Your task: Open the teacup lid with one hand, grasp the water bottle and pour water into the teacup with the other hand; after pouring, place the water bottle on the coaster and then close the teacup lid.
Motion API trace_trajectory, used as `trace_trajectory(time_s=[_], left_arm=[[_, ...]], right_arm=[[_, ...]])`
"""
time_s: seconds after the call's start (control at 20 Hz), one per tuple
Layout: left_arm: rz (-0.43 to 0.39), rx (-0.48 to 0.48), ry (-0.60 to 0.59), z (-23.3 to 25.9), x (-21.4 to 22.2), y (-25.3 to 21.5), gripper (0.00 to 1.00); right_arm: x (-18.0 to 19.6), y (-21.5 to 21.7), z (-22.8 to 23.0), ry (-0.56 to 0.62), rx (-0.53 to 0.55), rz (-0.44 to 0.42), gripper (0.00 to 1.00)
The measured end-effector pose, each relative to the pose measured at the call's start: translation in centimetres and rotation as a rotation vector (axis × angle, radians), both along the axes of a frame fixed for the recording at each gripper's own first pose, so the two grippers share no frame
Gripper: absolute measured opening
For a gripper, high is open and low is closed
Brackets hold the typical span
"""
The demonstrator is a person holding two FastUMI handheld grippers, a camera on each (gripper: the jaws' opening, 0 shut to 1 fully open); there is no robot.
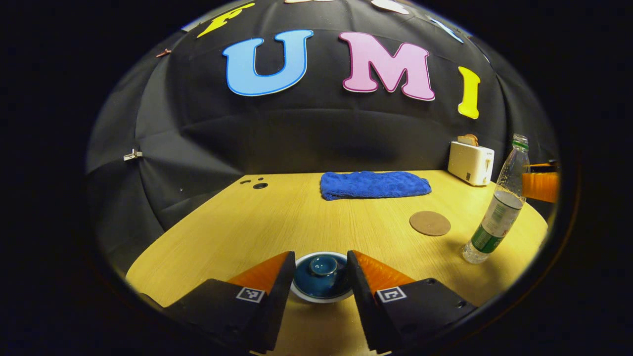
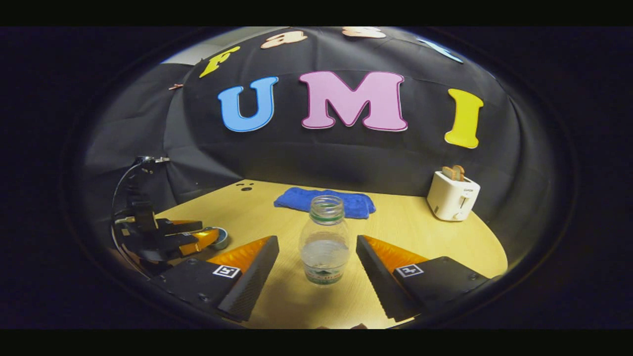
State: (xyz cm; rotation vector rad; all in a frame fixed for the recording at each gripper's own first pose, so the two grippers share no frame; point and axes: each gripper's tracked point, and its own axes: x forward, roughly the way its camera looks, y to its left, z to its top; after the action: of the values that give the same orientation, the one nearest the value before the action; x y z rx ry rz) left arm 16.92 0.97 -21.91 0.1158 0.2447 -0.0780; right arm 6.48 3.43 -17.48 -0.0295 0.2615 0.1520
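The teacup (image 1: 321, 291) has a white body and a dark blue lid (image 1: 322, 271) with a knob, and the lid is on. My left gripper (image 1: 320, 257) is open, with one finger on each side of the cup and a gap to the knob. The clear water bottle (image 2: 324, 242) has a green label, no cap and is partly full. It stands upright between the fingers of my open right gripper (image 2: 316, 242), untouched. In the left gripper view the bottle (image 1: 494, 212) stands at the right. The round brown coaster (image 1: 429, 223) lies bare to its left.
A folded blue towel (image 1: 374, 184) lies at the back of the wooden table (image 1: 257, 222). A white toaster (image 1: 470, 162) with bread in it stands at the back right. In the right gripper view the left gripper (image 2: 168, 237) sits at the table's left edge.
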Motion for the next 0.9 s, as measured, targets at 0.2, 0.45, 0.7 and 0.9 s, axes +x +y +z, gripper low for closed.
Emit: trace_trajectory(time_s=[0.2,0.45,0.7,0.9], left_arm=[[-0.013,0.007,-0.001,-0.1,-0.1,-0.2,0.62],[-0.018,0.036,-0.007,-0.1,0.2,-0.2,0.42],[-0.017,0.067,-0.020,0.1,0.4,-0.5,0.31],[0.006,0.042,-0.048,1.0,0.3,-0.4,0.25]], right_arm=[[0.7,0.0,-0.5,-0.004,0.001,-0.005,0.98],[1.3,-0.1,-1.1,-0.005,0.010,-0.009,0.99],[1.8,0.0,-1.5,-0.023,0.018,-0.014,1.00],[2.3,-0.1,-2.2,-0.028,0.035,-0.036,1.00]])
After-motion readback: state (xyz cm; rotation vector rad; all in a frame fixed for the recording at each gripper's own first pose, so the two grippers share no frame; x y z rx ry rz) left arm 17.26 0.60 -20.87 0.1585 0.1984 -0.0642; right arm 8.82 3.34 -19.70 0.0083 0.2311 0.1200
